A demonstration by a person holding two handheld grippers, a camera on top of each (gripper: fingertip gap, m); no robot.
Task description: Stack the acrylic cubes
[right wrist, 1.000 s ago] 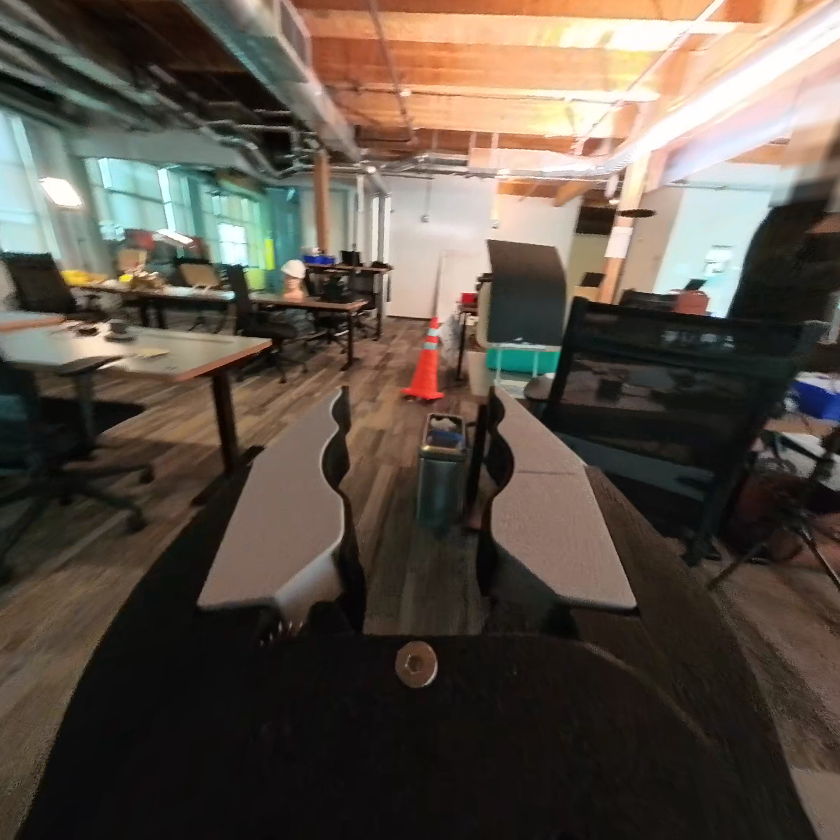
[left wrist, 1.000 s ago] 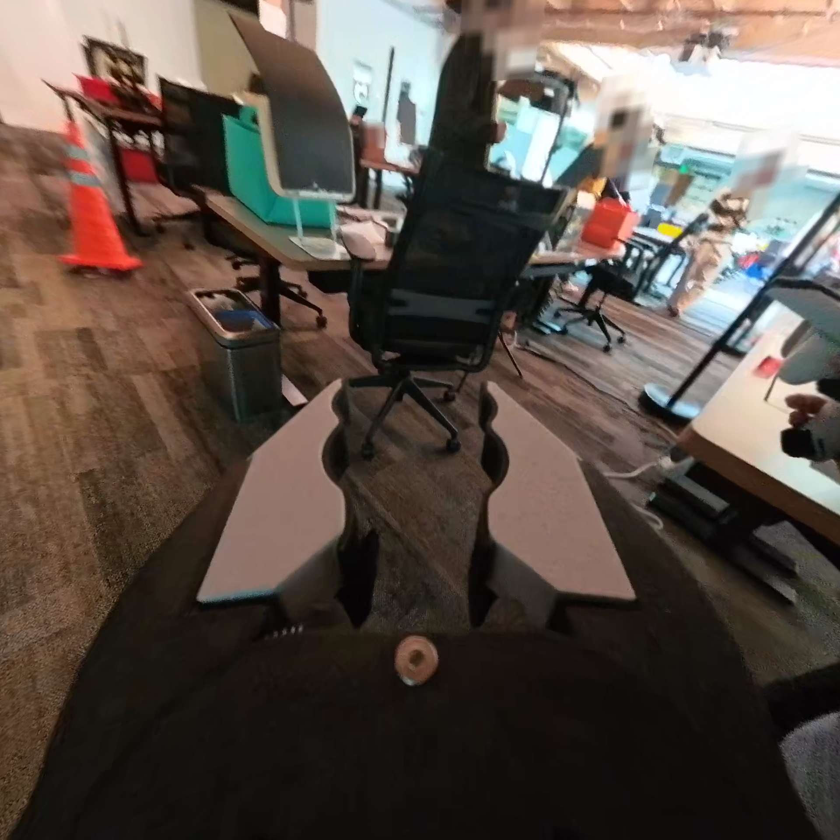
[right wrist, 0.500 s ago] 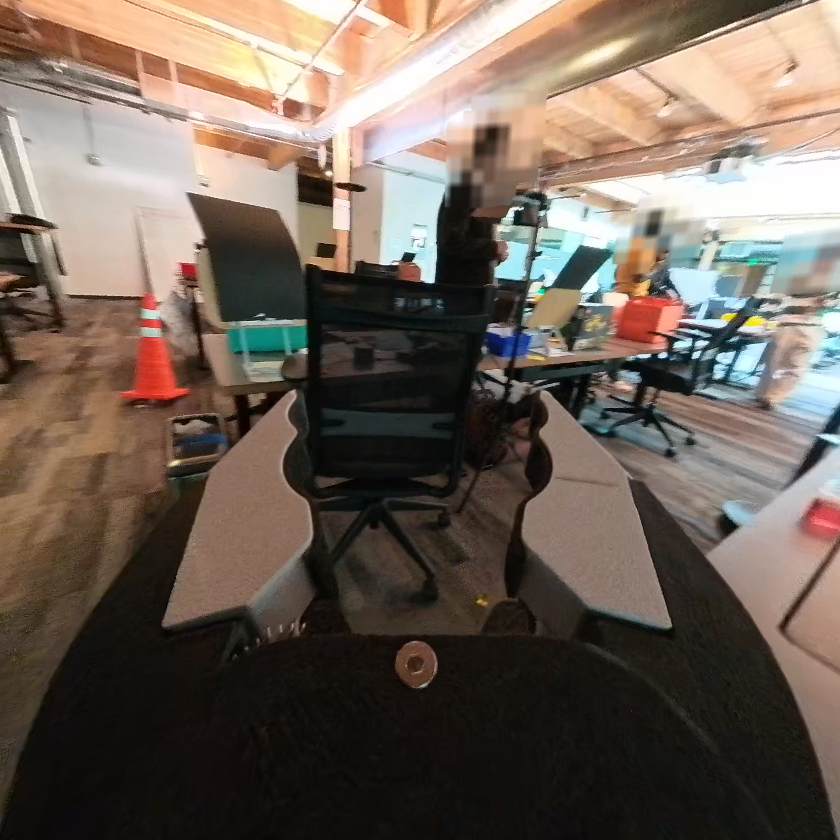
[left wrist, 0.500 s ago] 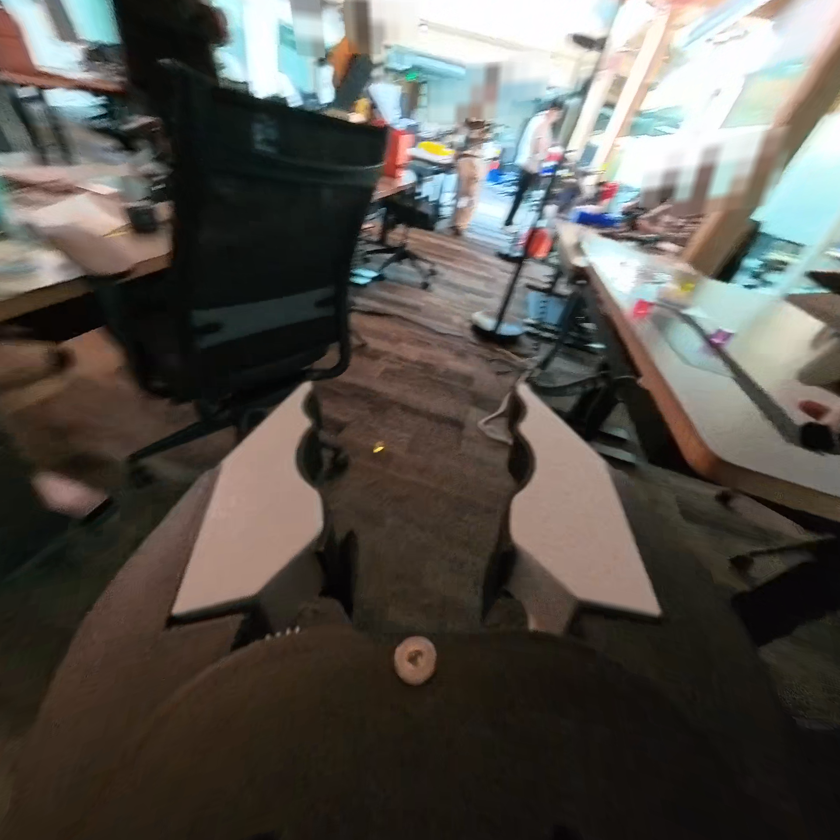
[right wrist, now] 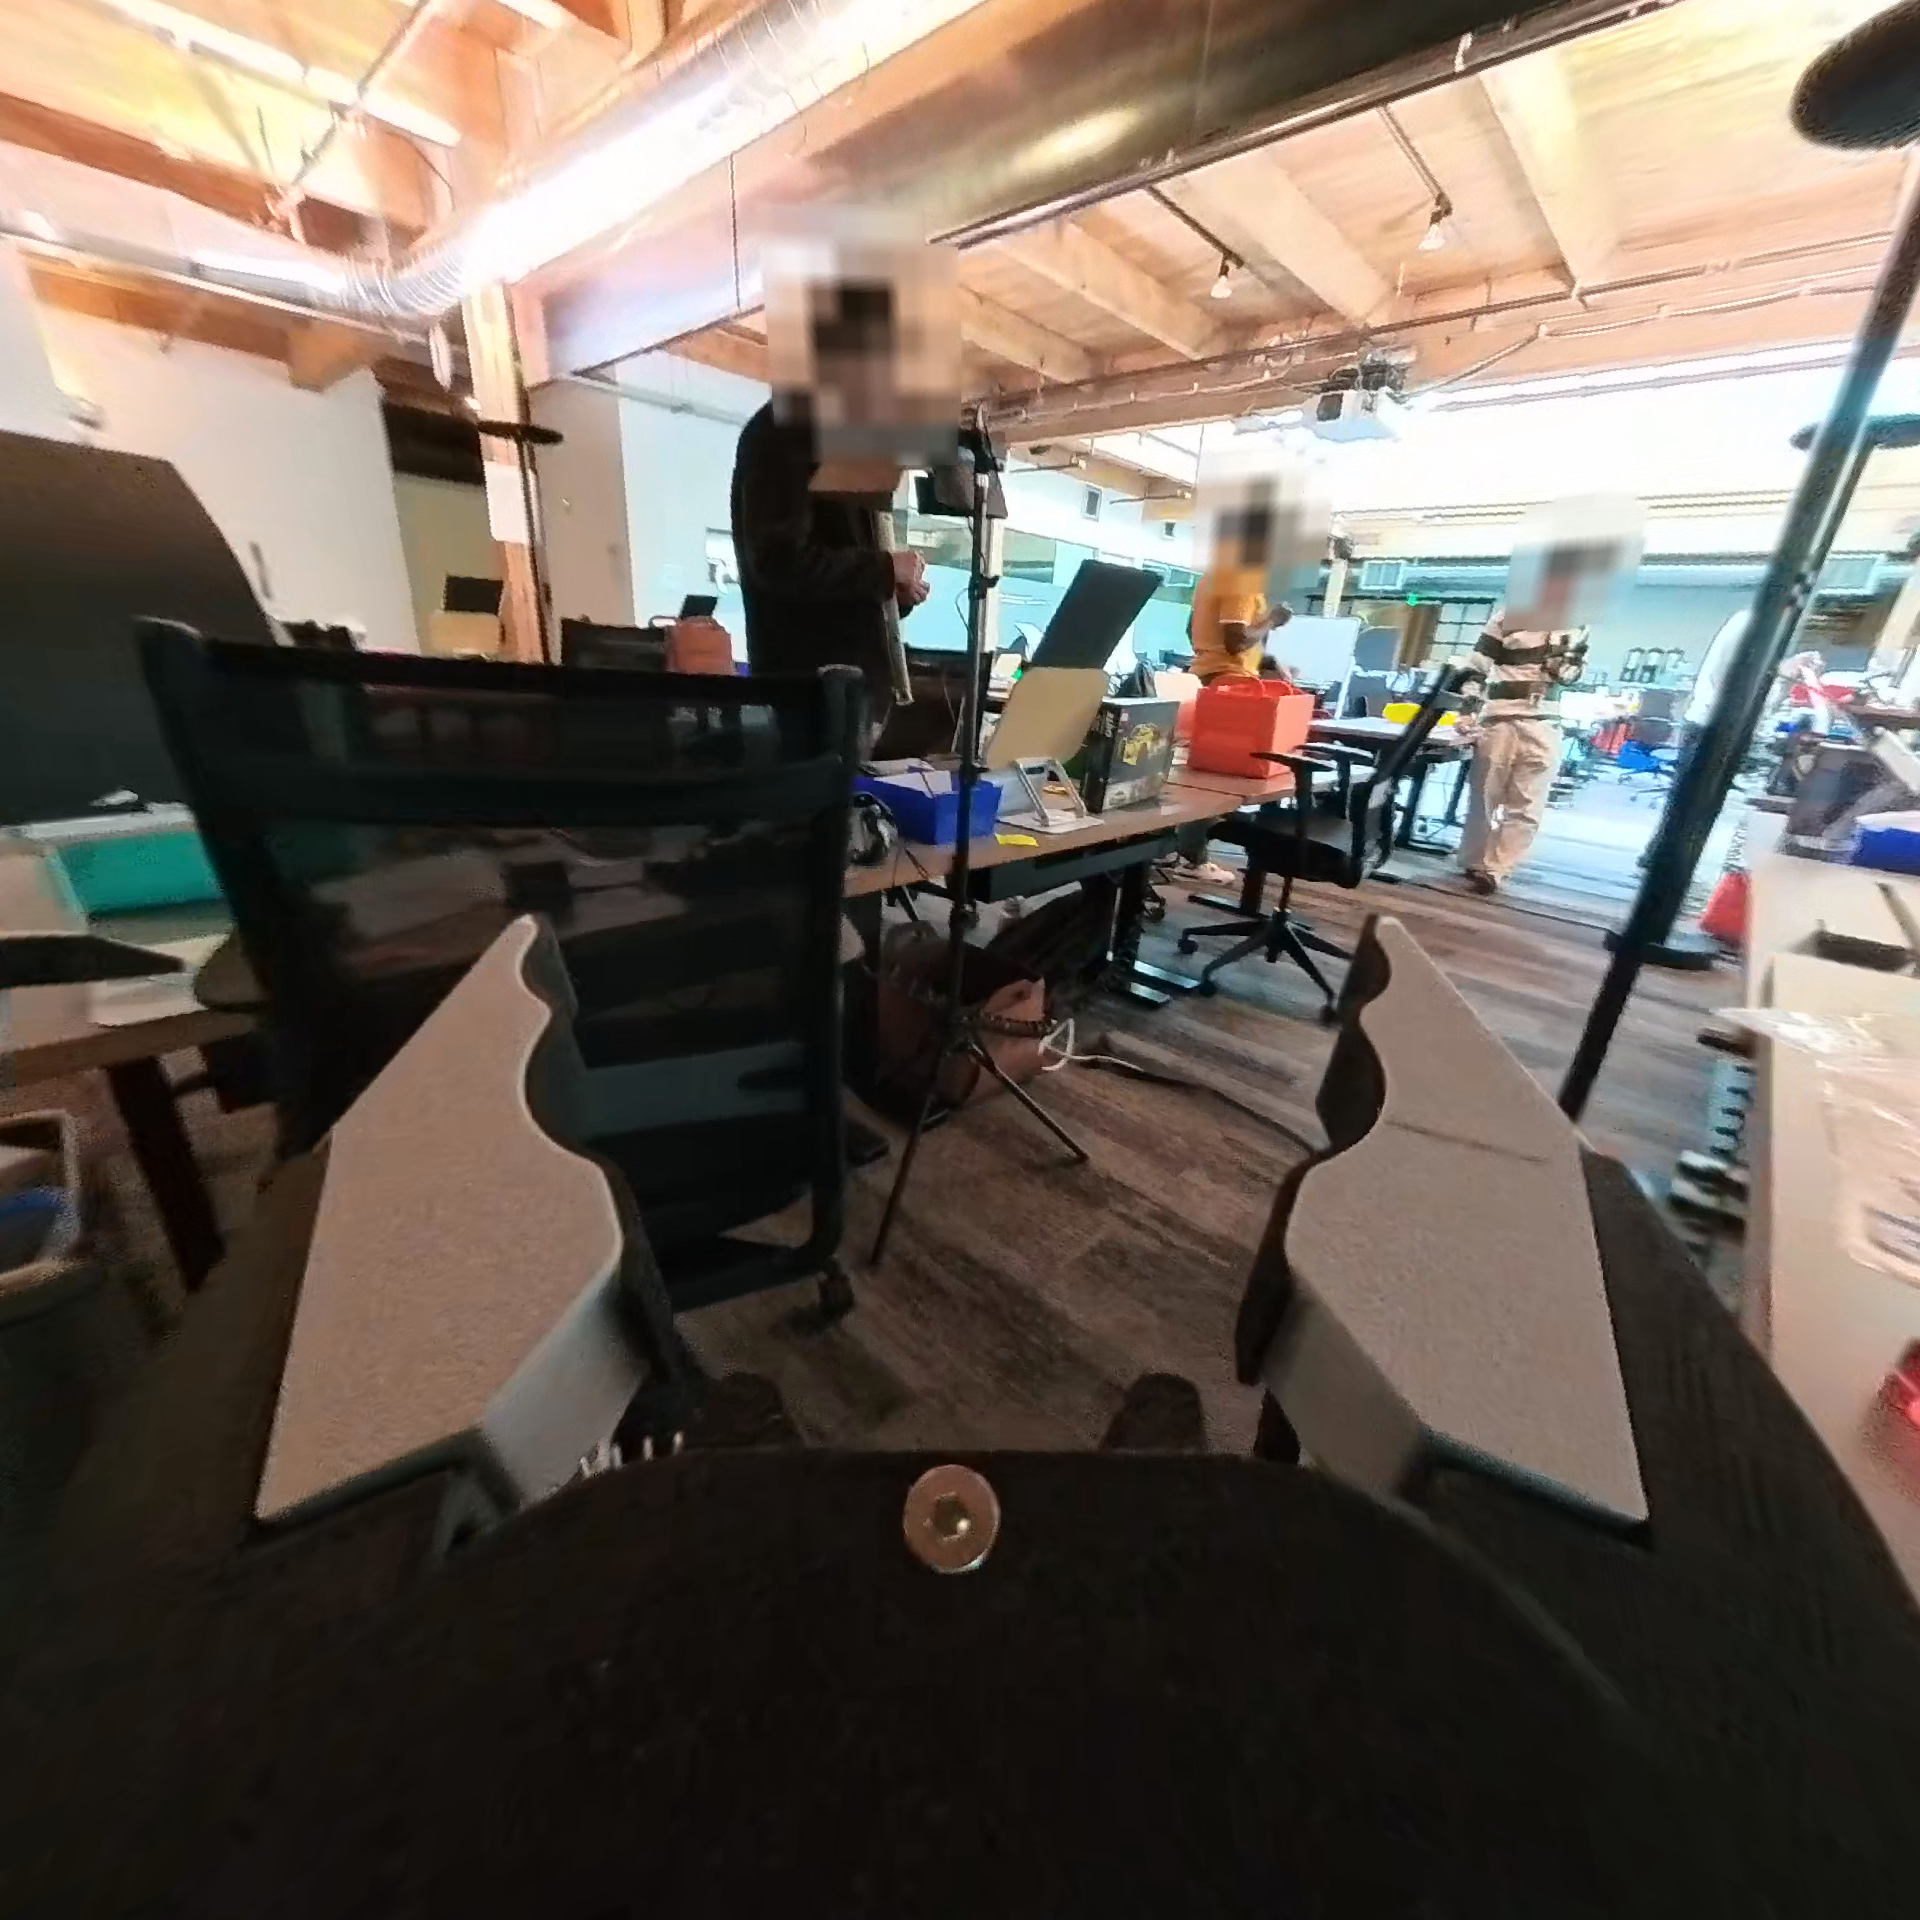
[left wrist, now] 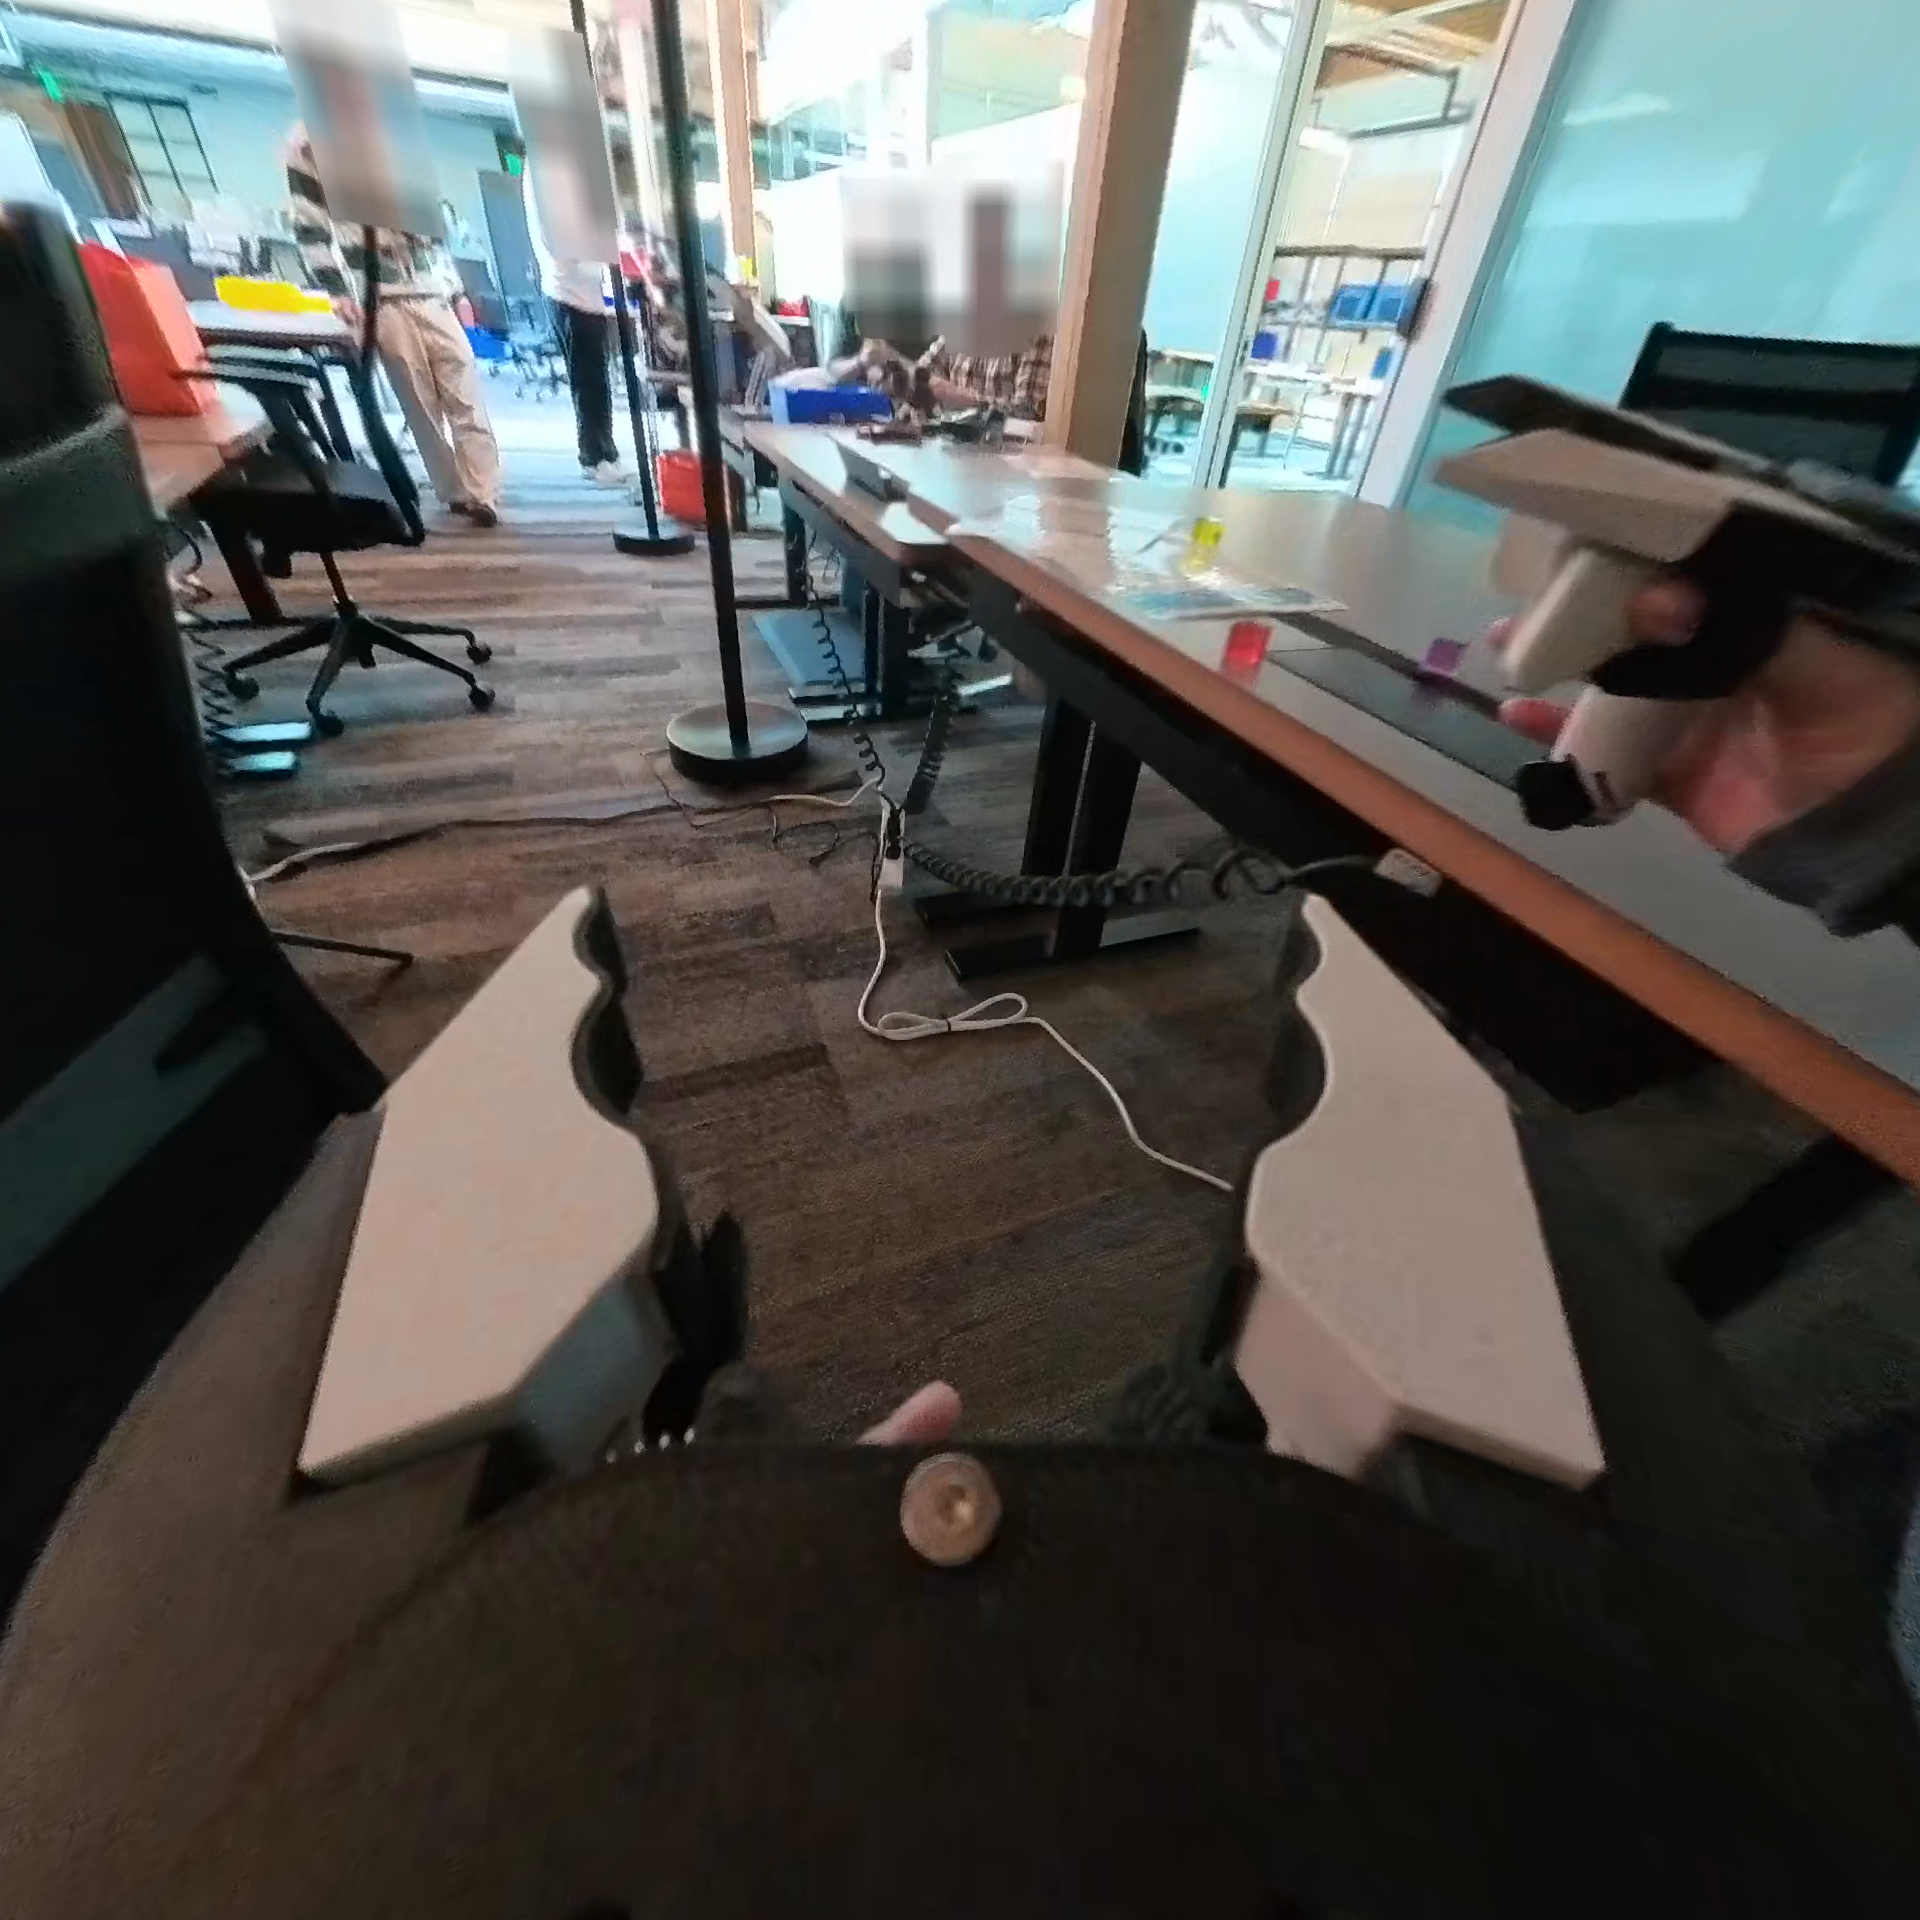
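The long table [left wrist: 1351, 665] stretches away at two o'clock from the left gripper [left wrist: 951, 935]. A black mesh chair [right wrist: 499, 831] stands at ten o'clock from the right gripper [right wrist: 956, 956]. Both grippers hang wide apart and empty, the left over a white cable [left wrist: 977, 1023] on the carpet. A second ago both were narrower and pointed elsewhere.

Daylight is pouring in through the far windows [left wrist: 1340, 260] and washing them out, while the floor [left wrist: 935, 1122] is lying dim. Wide-angle distortion is bending the edges, and motion blur is softening the nearby chair [right wrist: 499, 831] and picture margins.
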